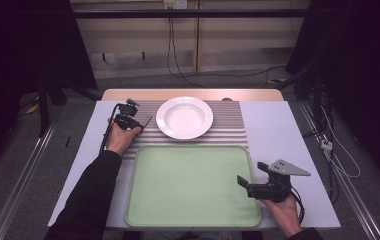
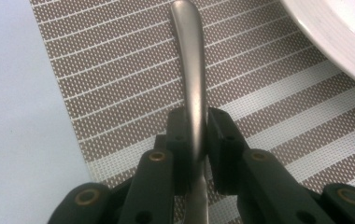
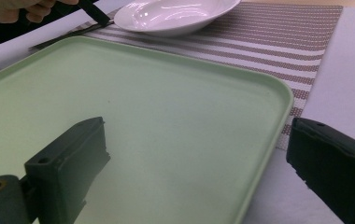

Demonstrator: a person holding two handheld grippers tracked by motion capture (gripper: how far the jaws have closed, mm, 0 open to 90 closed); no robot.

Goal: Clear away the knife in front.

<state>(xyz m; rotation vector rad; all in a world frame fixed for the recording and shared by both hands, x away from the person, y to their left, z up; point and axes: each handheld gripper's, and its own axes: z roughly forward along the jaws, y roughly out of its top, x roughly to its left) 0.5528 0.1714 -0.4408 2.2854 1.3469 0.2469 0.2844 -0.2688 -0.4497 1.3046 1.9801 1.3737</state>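
Your left gripper point(image 2: 196, 135) is clamped on a thin metal handle point(image 2: 192, 70), most likely a spoon or fork, though its far end is hidden, so you cannot tell which. The handle lies on the striped placemat point(image 2: 119, 70), at about nine o'clock from the white bowl point(image 1: 184, 117) in the high view. The jaws pinch only a narrow, smooth strip of metal, so it could slip or spin between them if you lift fast or tip your hand. Squeeze firmly and move slowly. The bowl's rim sits close by at about two o'clock in the left gripper view, so a swing that way could knock it and make it slide. The placemat is light and could drag along if the metal catches its weave. Your right gripper point(image 1: 253, 184) has its jaws wide apart and holds nothing. It hangs over the right edge of the green tray point(image 1: 188, 200), at about three o'clock. If it drops, it could bump the tray's rim and push the tray toward the bowl.
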